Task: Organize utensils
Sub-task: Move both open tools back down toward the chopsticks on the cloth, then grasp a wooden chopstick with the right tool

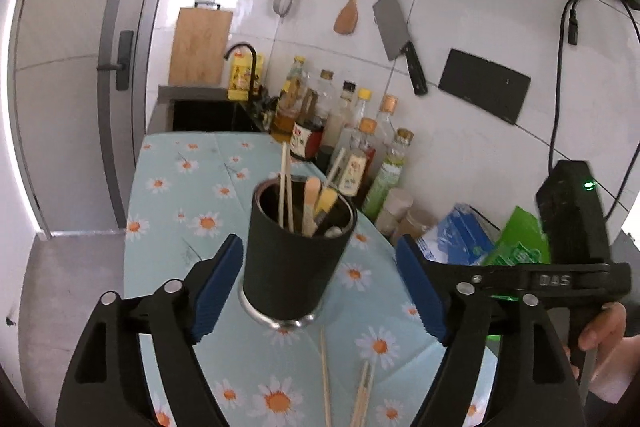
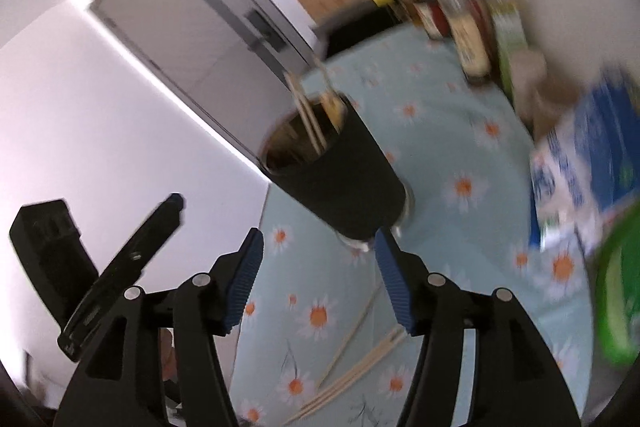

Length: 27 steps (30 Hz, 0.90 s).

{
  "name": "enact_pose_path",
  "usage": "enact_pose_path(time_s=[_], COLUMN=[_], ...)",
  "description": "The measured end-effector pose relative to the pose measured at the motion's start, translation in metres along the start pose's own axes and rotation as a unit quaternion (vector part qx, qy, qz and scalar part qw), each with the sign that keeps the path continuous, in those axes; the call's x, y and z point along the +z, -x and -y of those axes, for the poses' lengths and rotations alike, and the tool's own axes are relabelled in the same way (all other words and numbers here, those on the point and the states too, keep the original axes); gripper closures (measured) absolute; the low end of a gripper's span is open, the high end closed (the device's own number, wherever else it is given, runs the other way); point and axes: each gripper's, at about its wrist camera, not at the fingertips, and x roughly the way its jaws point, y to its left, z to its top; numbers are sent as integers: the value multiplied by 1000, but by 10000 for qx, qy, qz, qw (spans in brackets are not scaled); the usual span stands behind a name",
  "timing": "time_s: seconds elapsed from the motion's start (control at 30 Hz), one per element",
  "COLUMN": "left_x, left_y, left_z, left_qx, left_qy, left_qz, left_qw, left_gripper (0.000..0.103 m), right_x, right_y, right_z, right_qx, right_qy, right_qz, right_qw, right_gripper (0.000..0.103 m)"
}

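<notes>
Both grippers were released and empty — the left gripper (image 1: 320, 287) straddled the black cup (image 1: 298, 259), pads clear, likely to steady it. Right gripper (image 2: 318, 279) hung above loose chopsticks (image 2: 352, 367) lying nearer on the tablecloth (image 2: 460, 131).

free: tablecloth (image 1: 180, 195) left of holder (image 1: 296, 259) | blocked: bottles (image 1: 352, 131), packets (image 1: 464, 239) along wall

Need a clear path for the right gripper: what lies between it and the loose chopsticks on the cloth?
Nothing. In the right wrist view only bare daisy cloth lies between the open right gripper and the chopsticks; the black cup stands farther off.
</notes>
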Motion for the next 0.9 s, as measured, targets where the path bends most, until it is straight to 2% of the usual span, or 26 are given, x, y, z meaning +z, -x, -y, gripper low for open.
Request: enact_pose_path(time_s=[0.1, 0.27, 0.3, 0.37, 0.47, 0.67, 0.73, 0.77, 0.9], left_x=[-9, -23, -26, -33, -43, -61, -66, -69, -82], left_y=[2, 3, 4, 5, 2, -1, -1, -1, -4], left_z=[2, -1, -3, -6, -12, -20, -23, -24, -30], left_qx=[-9, -75, -38, -18, -54, -59, -95, -114, -245], left_qy=[-94, -87, -71, -39, 30, 64, 78, 83, 150], left_qz=[-180, -546, -568, -650, -882, -1198, -1250, -1288, -1532], left_qw=[9998, 9984, 9984, 9979, 9961, 9928, 9921, 9916, 9878], left_gripper=[25, 25, 25, 25, 25, 25, 25, 25, 25], right_x=[-10, -33, -37, -47, -60, -76, -83, -86, -87], right_y=[-12, -32, -34, -39, -49, -69, -77, -80, -87], right_z=[12, 40, 43, 50, 55, 62, 64, 63, 61], right_qx=[-215, 41, 28, -17, -153, -534, -686, -769, -1003], right_qy=[-444, -1444, -1558, -1787, -1984, -2245, -2377, -2386, -2409], right_qz=[-512, -1219, -1280, -1422, -1625, -1892, -2004, -2048, -2068], right_qw=[9975, 9820, 9795, 9736, 9664, 9544, 9480, 9462, 9430], right_gripper=[45, 45, 46, 59, 67, 80, 80, 84, 89])
